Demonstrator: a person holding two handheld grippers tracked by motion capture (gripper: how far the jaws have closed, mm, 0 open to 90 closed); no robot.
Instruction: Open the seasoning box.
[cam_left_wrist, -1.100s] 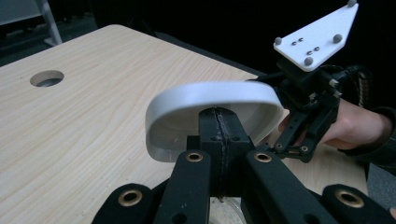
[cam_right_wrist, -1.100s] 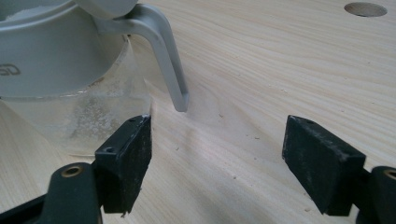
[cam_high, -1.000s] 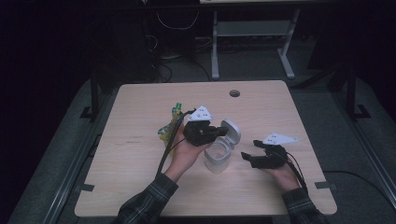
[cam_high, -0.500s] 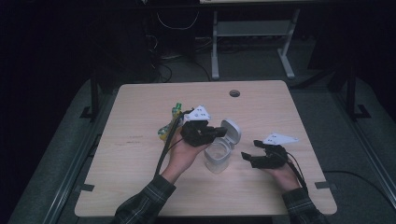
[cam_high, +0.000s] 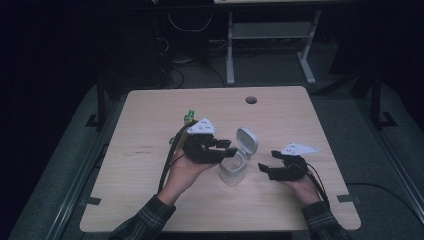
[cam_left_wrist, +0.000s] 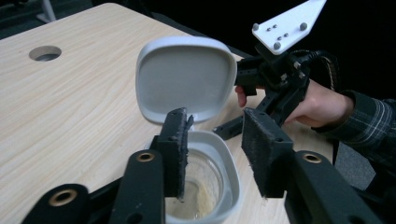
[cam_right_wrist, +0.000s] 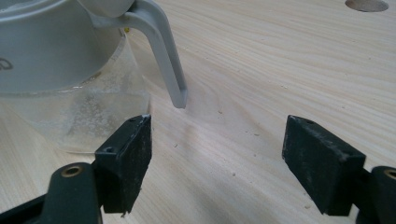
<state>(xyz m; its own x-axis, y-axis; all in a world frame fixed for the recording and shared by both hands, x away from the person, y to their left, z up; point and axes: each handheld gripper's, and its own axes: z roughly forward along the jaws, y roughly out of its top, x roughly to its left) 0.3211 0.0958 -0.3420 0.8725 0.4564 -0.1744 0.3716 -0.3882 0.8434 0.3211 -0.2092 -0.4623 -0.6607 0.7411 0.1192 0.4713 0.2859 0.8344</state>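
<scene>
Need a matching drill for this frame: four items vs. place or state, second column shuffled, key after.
Items:
1. lid
2. left tongs
3. right tongs
4. green thing

Place or state:
A. open, low over the table, right of the jar
B. flipped up, hinged to the jar rim
C. on the table behind the left hand
D. open, over the jar's mouth, nothing between the pads

The jar is clear with a grey rim. The left tongs have just been opening.

Pairs: 1-B, 2-D, 3-A, 4-C
</scene>
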